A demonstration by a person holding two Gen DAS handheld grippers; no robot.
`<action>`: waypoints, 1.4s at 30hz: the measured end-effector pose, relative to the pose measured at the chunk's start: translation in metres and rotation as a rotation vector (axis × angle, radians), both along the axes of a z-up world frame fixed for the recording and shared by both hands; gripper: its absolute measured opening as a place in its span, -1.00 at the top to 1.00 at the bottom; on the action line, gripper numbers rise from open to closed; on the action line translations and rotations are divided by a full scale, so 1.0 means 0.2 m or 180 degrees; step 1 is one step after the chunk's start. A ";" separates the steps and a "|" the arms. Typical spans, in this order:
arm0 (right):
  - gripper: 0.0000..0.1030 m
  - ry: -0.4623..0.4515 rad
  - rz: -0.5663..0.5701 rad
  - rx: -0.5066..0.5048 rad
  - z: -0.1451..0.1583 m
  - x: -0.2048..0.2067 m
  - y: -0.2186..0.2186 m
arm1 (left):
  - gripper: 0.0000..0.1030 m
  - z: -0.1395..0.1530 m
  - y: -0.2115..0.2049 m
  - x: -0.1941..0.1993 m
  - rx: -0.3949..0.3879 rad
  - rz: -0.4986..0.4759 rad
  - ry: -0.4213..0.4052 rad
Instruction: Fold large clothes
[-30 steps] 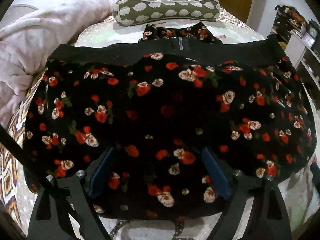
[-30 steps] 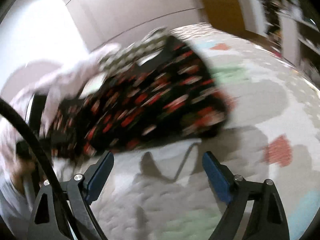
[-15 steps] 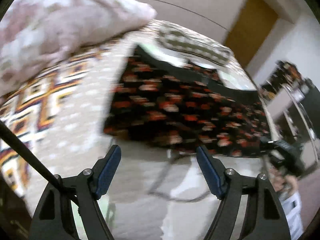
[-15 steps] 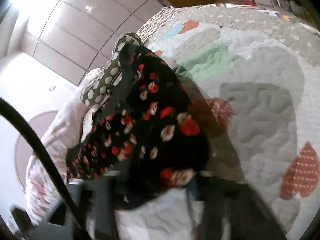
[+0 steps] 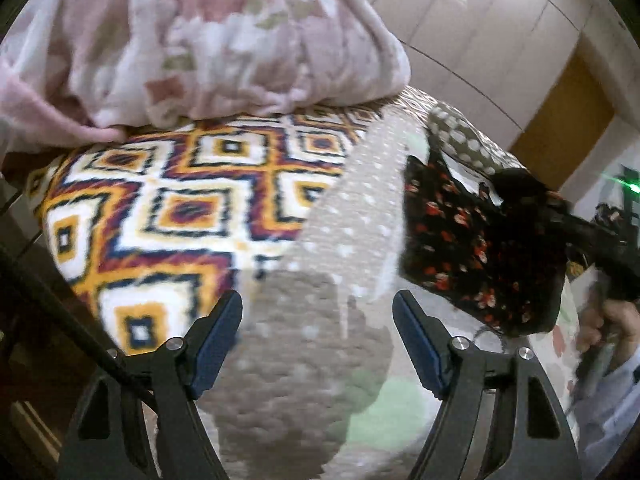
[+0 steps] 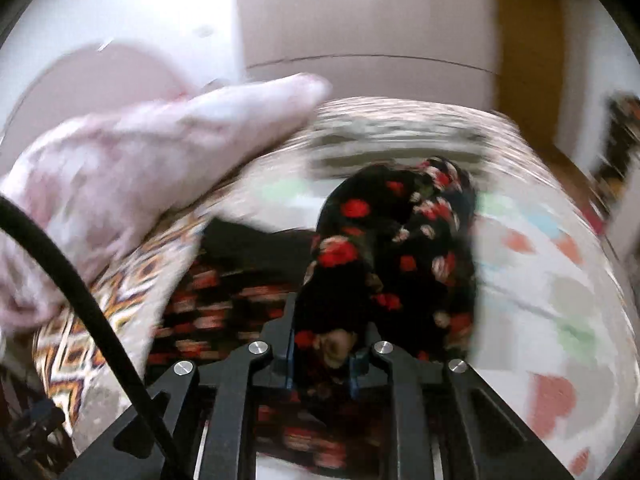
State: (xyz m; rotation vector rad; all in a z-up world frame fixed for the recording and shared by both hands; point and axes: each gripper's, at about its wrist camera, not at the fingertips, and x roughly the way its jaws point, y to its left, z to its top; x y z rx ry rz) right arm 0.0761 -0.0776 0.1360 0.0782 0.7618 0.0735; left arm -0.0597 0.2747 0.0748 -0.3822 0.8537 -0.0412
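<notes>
The black floral garment [image 5: 472, 248] lies on the bed at the right of the left wrist view, one edge lifted by the other gripper and hand. My left gripper [image 5: 318, 340] is open and empty above the bedspread, to the left of the garment. In the right wrist view my right gripper [image 6: 322, 354] is shut on a bunched edge of the floral garment [image 6: 400, 248], which hangs folded over itself above the bed. The view is blurred by motion.
A pink blanket [image 5: 192, 40] is heaped at the bed's left side, on a diamond-patterned cover [image 5: 168, 208]. A dotted bolster pillow [image 5: 464, 140] lies behind the garment. The quilted bedspread [image 6: 560, 320] extends to the right. A wardrobe and a door stand behind.
My left gripper has swung left, off the garment. My right gripper has closed on the garment's right edge and is lifting it over toward the left.
</notes>
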 end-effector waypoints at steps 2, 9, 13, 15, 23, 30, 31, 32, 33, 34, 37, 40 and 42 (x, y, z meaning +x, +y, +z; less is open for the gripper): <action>0.65 0.0099 0.0355 -0.0122 -0.10 0.05 0.29 | -0.49 -0.02 0.08 -0.02 -0.0022 0.0086 0.0008; 0.66 0.0246 0.0960 -0.0634 -0.43 0.06 0.77 | -0.49 -0.08 0.24 -0.07 -0.0064 0.0245 0.0063; 0.67 0.0095 0.1108 -0.0948 -0.40 -0.02 0.77 | -0.49 -0.09 0.26 -0.05 -0.0139 0.0300 0.0036; 0.72 0.0012 0.1212 -0.1073 -0.38 -0.06 0.76 | -0.49 -0.08 0.26 -0.04 -0.0205 0.0307 0.0003; 0.75 0.0011 0.1434 -0.0731 -0.40 -0.17 0.68 | -0.49 0.03 0.03 0.19 -0.0184 -0.0079 -0.0145; 0.67 0.0037 0.1309 0.0126 -0.27 -0.38 0.36 | -0.50 0.16 -0.38 0.57 -0.0076 -0.0781 -0.0297; 0.66 0.0031 0.1290 0.0136 -0.27 -0.41 0.32 | -0.50 0.16 -0.48 0.64 -0.0051 -0.0918 -0.0291; 0.66 0.0037 0.1254 0.0143 -0.27 -0.45 0.27 | -0.50 0.15 -0.54 0.69 -0.0053 -0.1004 -0.0279; 0.66 0.0051 0.1210 0.0153 -0.27 -0.48 0.23 | -0.50 0.15 -0.61 0.73 -0.0078 -0.1115 -0.0259; 0.66 0.0067 0.1162 0.0175 -0.28 -0.50 0.18 | -0.50 0.13 -0.68 0.79 -0.0116 -0.1233 -0.0231; 0.66 0.0106 0.0981 0.0284 -0.30 -0.54 0.04 | -0.50 0.07 -0.90 0.95 -0.0179 -0.1558 -0.0052; 0.66 0.0145 0.0801 0.0362 -0.34 -0.55 -0.07 | -0.37 -0.05 -1.07 1.08 -0.0178 -0.1683 0.0259; 0.66 0.0177 0.0708 0.0394 -0.36 -0.55 -0.13 | 0.43 -0.08 -1.12 1.11 -0.0177 -0.1657 0.0380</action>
